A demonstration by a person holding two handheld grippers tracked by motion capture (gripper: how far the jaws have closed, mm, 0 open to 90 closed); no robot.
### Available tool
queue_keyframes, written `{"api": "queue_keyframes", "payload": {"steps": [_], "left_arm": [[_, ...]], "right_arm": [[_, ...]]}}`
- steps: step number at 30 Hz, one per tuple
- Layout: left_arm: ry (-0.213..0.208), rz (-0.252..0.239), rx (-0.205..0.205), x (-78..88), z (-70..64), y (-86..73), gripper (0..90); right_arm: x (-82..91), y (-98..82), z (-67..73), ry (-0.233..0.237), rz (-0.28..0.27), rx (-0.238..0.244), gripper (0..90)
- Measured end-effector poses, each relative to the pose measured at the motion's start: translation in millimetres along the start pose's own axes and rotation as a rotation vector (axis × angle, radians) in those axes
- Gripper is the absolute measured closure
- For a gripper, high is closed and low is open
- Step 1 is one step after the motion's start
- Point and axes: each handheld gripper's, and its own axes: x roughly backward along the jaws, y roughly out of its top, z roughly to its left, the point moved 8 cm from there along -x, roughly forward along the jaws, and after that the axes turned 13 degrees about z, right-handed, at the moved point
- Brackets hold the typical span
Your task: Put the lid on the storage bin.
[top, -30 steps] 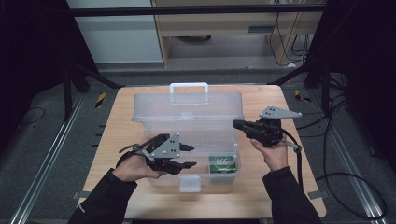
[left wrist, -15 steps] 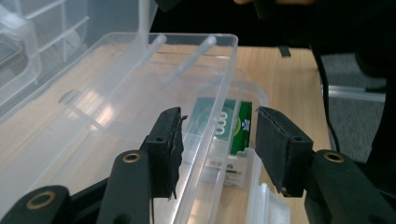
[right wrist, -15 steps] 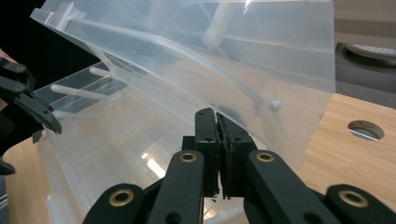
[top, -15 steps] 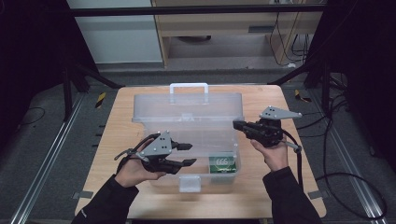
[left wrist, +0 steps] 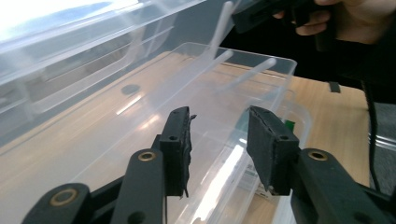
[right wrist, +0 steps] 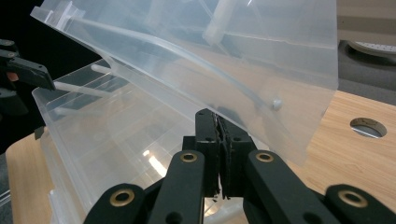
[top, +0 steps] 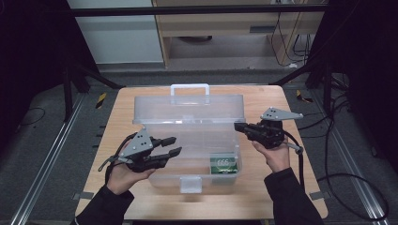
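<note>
Left of frame, your left gripper (top: 170, 146) sits over the box's near-left rim; its jaws have just been narrowing, part-open with nothing between them. At centre, the clear storage box (top: 187, 140) stands on the table (top: 263, 197), lid (top: 187, 108) raised, a green packet (top: 224, 164) inside. Right of frame, your right gripper (top: 240, 127) is clenched beside the lid's corner; whether it pinches the plastic cannot be told. If that support slips, the lid may drop onto your left jaws.

The raised lid (top: 187, 108) walls off the box's (top: 187, 154) far side; a green packet (top: 224, 164) fills its near-right corner.
</note>
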Motion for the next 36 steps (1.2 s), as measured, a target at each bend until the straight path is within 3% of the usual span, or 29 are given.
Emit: {"api": "queue_keyframes", "payload": {"steps": [7, 12, 21, 30, 36], "left_arm": [[0.079, -0.003, 0.047, 16.4, 14.4, -9.2, 66.3], [0.132, -0.005, 0.106, 30.0, 28.8, -19.9, 71.5], [0.212, 0.010, 0.159, 41.8, 48.0, -31.7, 79.9], [0.260, 0.014, 0.210, 51.8, 63.2, -41.1, 87.5], [0.270, 0.024, 0.226, 53.6, 68.9, -45.9, 89.0]], "right_arm": [[0.2, -1.4, 1.2, 0.002, 0.004, 0.005, 88.0], [0.0, -2.0, 2.7, 0.005, 0.007, 0.009, 88.0], [-0.5, -4.6, 6.2, 0.004, 0.023, 0.025, 87.8], [1.0, -6.3, 8.8, 0.004, 0.033, 0.035, 87.6], [1.3, -8.2, 10.3, 0.002, 0.044, 0.042, 87.5]]}}
